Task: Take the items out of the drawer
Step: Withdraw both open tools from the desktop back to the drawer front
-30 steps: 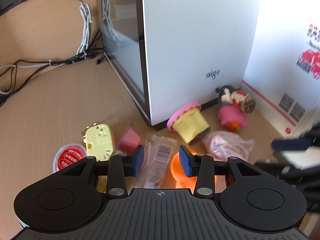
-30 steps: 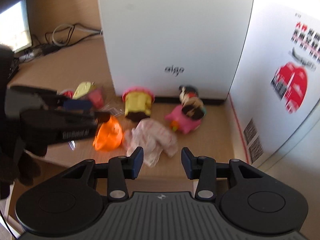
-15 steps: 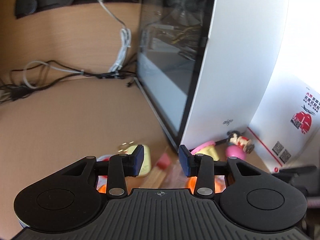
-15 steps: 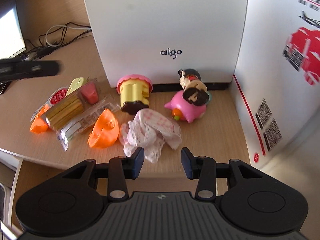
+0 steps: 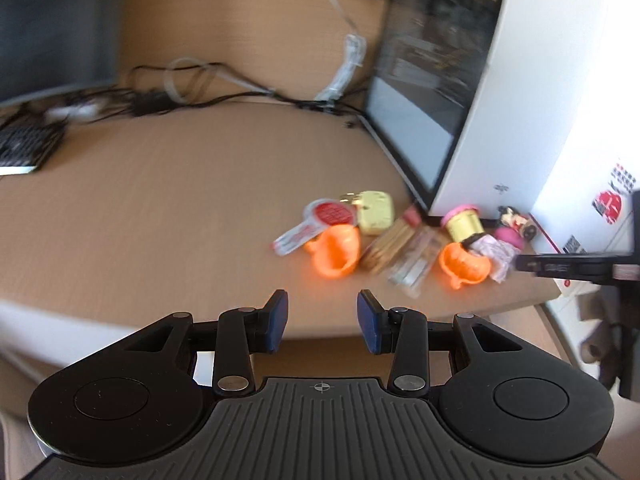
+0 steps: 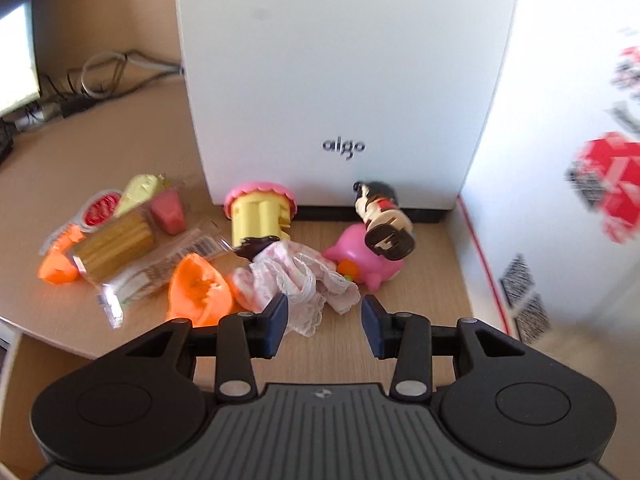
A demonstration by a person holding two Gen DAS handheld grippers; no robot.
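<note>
Pulled back since the earlier frame, the left gripper (image 5: 322, 322) now views the toys from farther off, in the right middle of its frame; its blue-padded fingers (image 5: 276, 320) stand partly apart, empty. Right gripper (image 6: 324, 324), released and empty, hovers over the white-and-pink lace cloth (image 6: 296, 280) at frame centre on the wooden desk (image 6: 432, 264), beside an orange plastic half-shell (image 6: 198, 292).
</note>
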